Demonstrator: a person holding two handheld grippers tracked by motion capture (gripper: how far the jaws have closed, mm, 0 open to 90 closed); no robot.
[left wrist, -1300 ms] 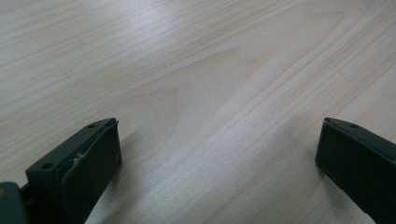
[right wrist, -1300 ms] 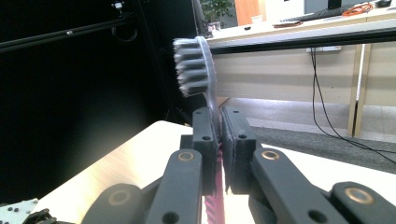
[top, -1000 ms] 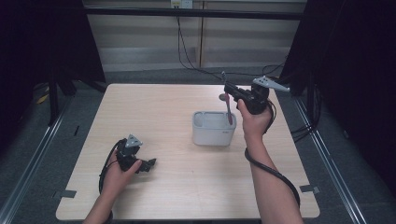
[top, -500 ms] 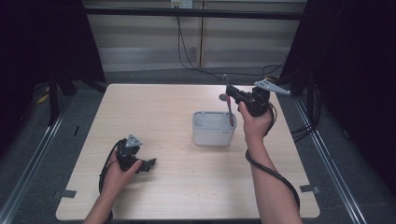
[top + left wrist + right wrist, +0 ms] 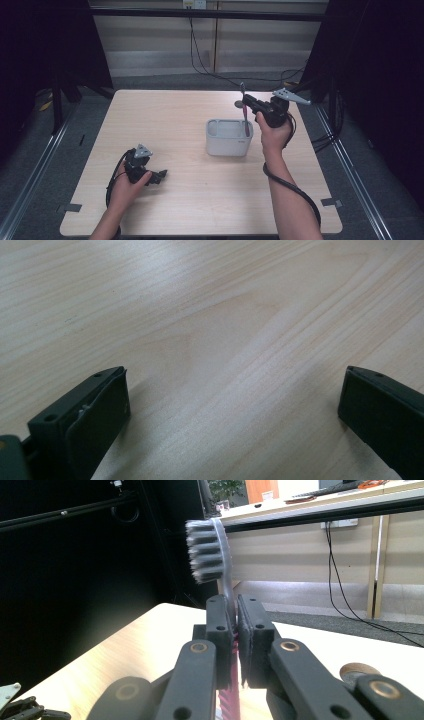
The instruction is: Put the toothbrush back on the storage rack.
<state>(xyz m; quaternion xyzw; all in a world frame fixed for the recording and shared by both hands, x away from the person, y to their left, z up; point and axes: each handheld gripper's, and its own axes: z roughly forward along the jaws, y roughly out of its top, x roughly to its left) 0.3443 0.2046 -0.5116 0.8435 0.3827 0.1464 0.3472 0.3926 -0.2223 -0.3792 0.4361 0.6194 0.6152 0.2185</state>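
- The right tongs (image 5: 246, 104) are held above the far right part of the worktop (image 5: 175, 125), just behind and to the right of a white holder (image 5: 229, 138).
- A toothbrush (image 5: 244, 111) is clamped between the jaws of the right tongs, which are closed on its neck; in the right gripper view the jaws are seen pressed against it from both sides (image 5: 233, 630).
- The toothbrush is held nearly upright: its bristle head (image 5: 206, 551) stands above the jaws with the bristles turned to the left of that view, and its pink handle runs down below them.
- In the high view the lower end of the handle is seen at the right-hand end of the holder; whether it rests inside that compartment or only hangs in front of it cannot be told with certainty.
- The holder stands on the worktop right of centre, upright, with an inner partition visible.
- A small round disc (image 5: 239, 104) lies on the worktop just behind the holder, beside the toothbrush.
- The left tongs (image 5: 161, 176) are rested low over the near left part of the worktop, well apart from the holder.
- In the left gripper view the jaws of the left tongs (image 5: 235, 400) are seen spread wide, with bare wood between them.
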